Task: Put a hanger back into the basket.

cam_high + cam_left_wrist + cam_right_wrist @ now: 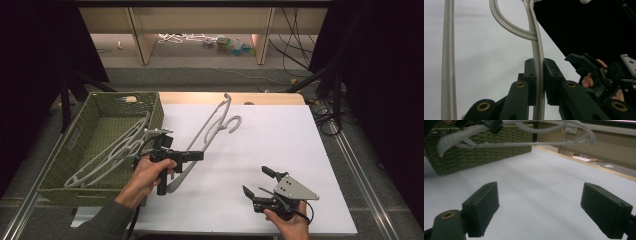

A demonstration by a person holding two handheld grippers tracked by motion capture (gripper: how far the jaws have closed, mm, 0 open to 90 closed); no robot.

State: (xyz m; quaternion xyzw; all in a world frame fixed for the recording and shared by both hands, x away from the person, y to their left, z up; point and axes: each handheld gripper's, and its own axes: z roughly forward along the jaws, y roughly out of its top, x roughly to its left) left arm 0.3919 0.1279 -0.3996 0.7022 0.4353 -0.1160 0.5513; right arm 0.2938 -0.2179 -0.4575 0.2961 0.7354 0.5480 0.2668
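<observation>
At the far left a green woven basket [150, 107] sits on the counter [280, 150], with more grey hangers [112, 152] lying inside it, just left of the left gripper [197, 155]. That gripper, held in the left hand [145, 175], points to the right in the high view, and its fingers [530, 75] are clenched on a grey hanger [212, 125]. In the left gripper view the thin bar of the hanger [537, 62] runs straight up between the two black pads, which press on it from both sides. Beyond the fingers the hook curls over to the left, and a second straight bar of the same hanger stands well to their left. In the high view the hanger stretches from below the fingers, near the hand, up and to the right toward the far edge of the counter, its hook end well beyond them; whether that far end touches the counter I cannot tell. Further right, near the front edge of the counter, the right hand [290, 222] holds the right gripper [256, 181], well apart from the hanger. Its fingers [482, 206] are released, standing wide apart with only bare white counter between them. In the right gripper view the hanger [529, 143] and the basket [486, 152] lie far ahead of those fingers, up and to the left.
</observation>
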